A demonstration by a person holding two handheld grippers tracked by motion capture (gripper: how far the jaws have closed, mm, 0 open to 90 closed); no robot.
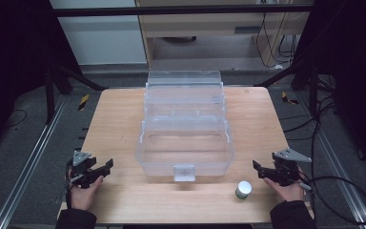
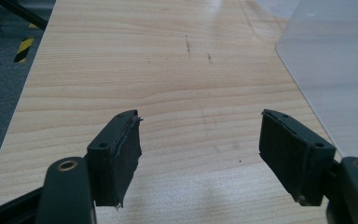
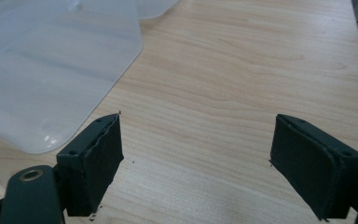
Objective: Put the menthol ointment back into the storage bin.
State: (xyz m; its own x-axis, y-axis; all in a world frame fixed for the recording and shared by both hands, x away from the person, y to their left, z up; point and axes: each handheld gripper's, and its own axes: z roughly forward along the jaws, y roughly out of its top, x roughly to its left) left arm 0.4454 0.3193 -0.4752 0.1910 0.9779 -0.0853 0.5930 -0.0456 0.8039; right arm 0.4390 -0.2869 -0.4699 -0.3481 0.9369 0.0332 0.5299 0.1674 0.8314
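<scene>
**Both tools wide open at the near bench edge, box and small jar between them**

High view: pale wooden bench fills the middle of the frame. A clear plastic storage box with stepped tiers and a front latch stands at centre, its near wall facing the bottom of the frame. A small white-lidded round jar with a green body stands upright on the bench at lower right, just right of and below the box's near right corner, apart from it.

Left tool, lower left of the frame, held in a hand with a dark sleeve; jaws point toward the box, well apart from it. Left gripper view: left tool has both black pads spread wide, bare wood between them, nothing held. A corner of the clear box shows at the upper right.

Right tool, lower right of the frame, near the jar but not touching it; the jar sits lower left of the jaw tips. Right gripper view: right tool stands wide apart, holding nothing, wood grain between the pads. The box's rounded clear corner lies at upper left.
</scene>
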